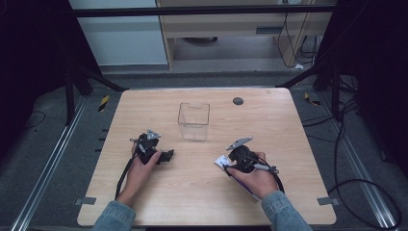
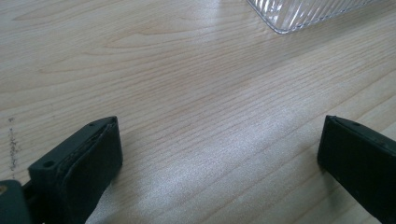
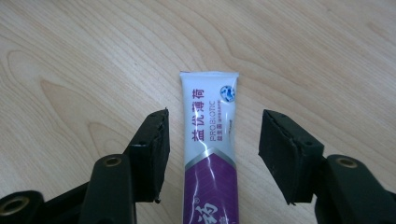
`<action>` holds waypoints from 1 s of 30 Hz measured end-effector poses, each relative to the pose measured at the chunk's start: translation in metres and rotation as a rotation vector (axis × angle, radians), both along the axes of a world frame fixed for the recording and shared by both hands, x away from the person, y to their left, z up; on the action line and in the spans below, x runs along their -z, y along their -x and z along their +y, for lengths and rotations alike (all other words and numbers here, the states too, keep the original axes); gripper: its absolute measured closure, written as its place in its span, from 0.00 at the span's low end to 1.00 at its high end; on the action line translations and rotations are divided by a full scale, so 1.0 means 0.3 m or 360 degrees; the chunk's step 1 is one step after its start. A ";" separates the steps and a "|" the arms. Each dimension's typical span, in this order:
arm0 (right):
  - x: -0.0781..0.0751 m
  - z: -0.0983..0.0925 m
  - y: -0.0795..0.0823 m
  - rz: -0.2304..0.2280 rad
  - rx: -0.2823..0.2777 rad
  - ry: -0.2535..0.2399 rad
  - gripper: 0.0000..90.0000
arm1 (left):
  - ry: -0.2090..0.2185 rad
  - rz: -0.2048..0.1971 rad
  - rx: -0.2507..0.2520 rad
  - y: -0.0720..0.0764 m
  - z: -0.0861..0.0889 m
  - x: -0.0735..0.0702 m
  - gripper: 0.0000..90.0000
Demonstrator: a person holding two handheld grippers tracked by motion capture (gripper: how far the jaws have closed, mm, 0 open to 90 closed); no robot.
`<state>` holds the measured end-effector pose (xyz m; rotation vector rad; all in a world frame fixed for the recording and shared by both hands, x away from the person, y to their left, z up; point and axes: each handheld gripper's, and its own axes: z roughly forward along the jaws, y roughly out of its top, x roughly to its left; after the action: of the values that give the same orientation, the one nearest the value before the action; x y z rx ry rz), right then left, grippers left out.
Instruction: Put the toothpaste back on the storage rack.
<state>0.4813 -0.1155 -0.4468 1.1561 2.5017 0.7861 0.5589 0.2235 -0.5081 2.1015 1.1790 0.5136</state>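
Note:
A white and purple toothpaste tube lies flat on the wooden table, its crimped end pointing away. My right gripper straddles it, one jaw on each side, with a gap between each pad and the tube. In the high view the tube pokes out from under the right gripper and hand. My left gripper rests on the table at the left, open; its jaws stand wide over bare wood in the left gripper view.
A clear plastic box stands upright at the table's middle, its ribbed corner showing ahead of the left gripper. A small dark disc lies near the far edge. Black frame posts and cables flank the table.

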 end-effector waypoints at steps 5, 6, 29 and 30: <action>0.014 0.002 0.005 0.0050 -0.0014 -0.0006 0.41 | 0.0001 0.0000 0.0002 -0.001 0.000 0.000 0.00; 0.018 0.003 0.005 0.0053 -0.0022 0.0001 0.40 | 0.0001 0.0000 0.0003 -0.001 0.000 0.000 0.00; 0.094 0.024 -0.022 0.0211 0.0028 0.0084 0.44 | 0.0000 -0.0001 0.0004 -0.001 0.001 0.000 0.00; 0.097 0.022 -0.026 0.0212 0.0016 0.0080 0.46 | 0.0000 -0.0001 0.0004 -0.001 0.001 0.000 0.00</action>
<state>0.4893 -0.1088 -0.4759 1.2405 2.6046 0.6595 0.5593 0.2237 -0.5081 2.1023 1.1760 0.5127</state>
